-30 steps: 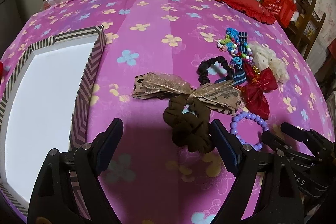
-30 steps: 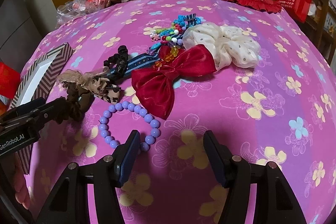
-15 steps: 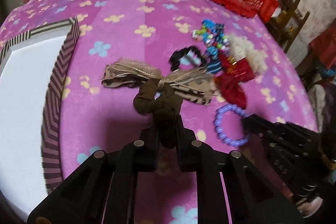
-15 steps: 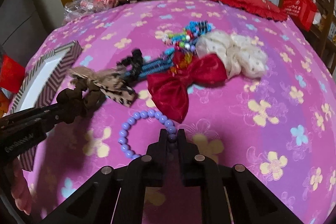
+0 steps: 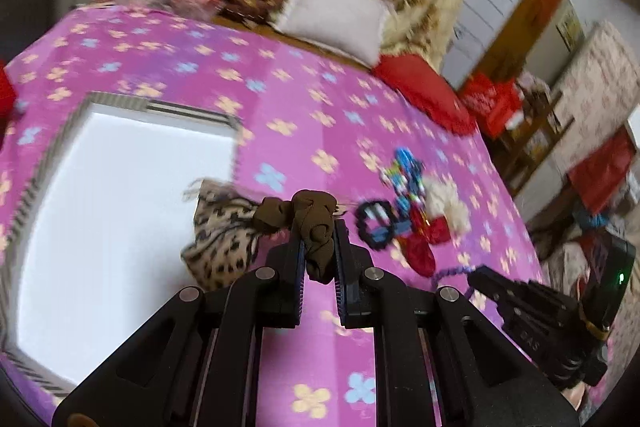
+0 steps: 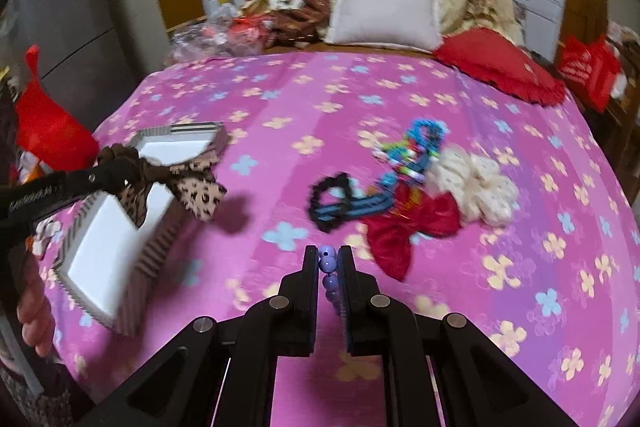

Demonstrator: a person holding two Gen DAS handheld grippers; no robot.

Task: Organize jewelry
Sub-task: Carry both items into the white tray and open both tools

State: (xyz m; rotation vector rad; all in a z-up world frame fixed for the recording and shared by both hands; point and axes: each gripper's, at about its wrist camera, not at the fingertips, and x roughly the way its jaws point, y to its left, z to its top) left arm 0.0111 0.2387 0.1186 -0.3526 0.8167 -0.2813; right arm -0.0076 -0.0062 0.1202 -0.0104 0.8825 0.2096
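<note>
Both hands busy at once, prob. to save a trip. Left gripper (image 5: pixel 319 247) has just clamped down and now pinches the brown scrunchie (image 5: pixel 310 227) between its pads, w/ the leopard bow (image 5: pixel 218 239) dangling off it, so the two seem tangled or tied together and come as one lot. From the right wrist cam that bundle hangs over the near corner of the box (image 6: pixel 120 251), clear of the bedspread (image 6: pixel 280 107), which looks like the drop spot. Right gripper (image 6: pixel 328 267) has likewise just closed: jaws squeeze the purple bead bracelet (image 6: pixel 329 277) by a few beads, the rest hanging below out of sight. Gripped at the rim like that it should swing, so needs a steady carry. Rest of the pile sits well apart on the spread: black tie (image 6: pixel 330 201), red bow (image 6: pixel 404 227), cream scrunchie (image 6: pixel 472 187), bright beads (image 6: pixel 416 143). Those are still to sort, I'd say early days.
</note>
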